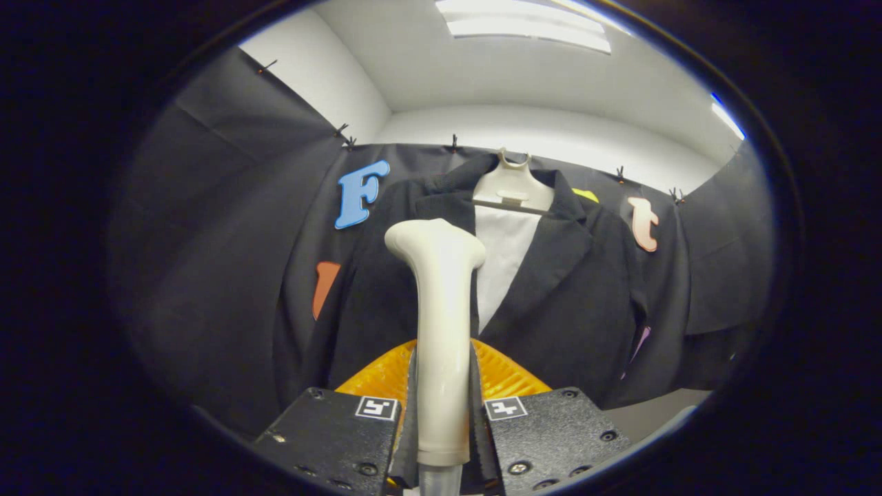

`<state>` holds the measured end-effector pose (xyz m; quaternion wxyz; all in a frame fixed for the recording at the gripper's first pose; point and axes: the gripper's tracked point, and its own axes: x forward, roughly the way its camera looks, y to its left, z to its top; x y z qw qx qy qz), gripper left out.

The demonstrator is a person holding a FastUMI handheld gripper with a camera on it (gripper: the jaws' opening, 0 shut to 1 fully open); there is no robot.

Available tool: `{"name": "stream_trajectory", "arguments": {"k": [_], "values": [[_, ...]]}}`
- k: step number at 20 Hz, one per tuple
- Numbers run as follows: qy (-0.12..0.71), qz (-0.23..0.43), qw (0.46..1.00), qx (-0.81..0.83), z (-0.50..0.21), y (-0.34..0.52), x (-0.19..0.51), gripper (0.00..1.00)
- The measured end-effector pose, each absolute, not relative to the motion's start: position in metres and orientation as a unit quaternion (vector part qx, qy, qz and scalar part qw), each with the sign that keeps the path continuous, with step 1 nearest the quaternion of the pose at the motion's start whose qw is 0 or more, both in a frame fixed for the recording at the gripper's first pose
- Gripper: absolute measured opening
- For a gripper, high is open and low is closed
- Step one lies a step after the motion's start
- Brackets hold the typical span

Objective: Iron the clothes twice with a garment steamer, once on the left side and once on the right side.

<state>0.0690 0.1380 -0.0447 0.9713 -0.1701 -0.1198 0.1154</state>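
Gripper view: one steamer (441,303), cream, upright between the two fingers (443,413), both pressed against its handle, one on each side, narrow around it. Steamer head flared at the top, reaching up in front of the jacket's chest; a bit of hose (439,481) leaving the handle's lower end. One dark jacket (572,303) just beyond the steamer, hung on one pale hanger (513,187) against the booth's black cloth wall (207,275). Lapels open, with one white panel (506,255) showing between them, narrowing downward; shirt or lining, cannot tell. Steamer head over the jacket's left-hand lapel as seen here, touching or just short of the fabric, cannot tell which. One orange ribbed part (510,375) behind the fingers, at the foot of the jacket, spreading to both sides of the handle. Two small square markers (377,408), one on each finger block. Small clips (454,143) along the cloth's top edge, several, pinning it up. White ceiling above with one long lamp (527,24), plus a second strip of light off to the side. No container among these things.
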Motion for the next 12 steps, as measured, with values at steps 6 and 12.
{"name": "stream_trajectory", "arguments": {"k": [6,12], "values": [[-0.094,0.118,0.971,-0.185,-0.076,0.128,0.055,0.33],[-0.057,0.126,0.97,-0.2,-0.113,0.12,0.034,0.33]]}}
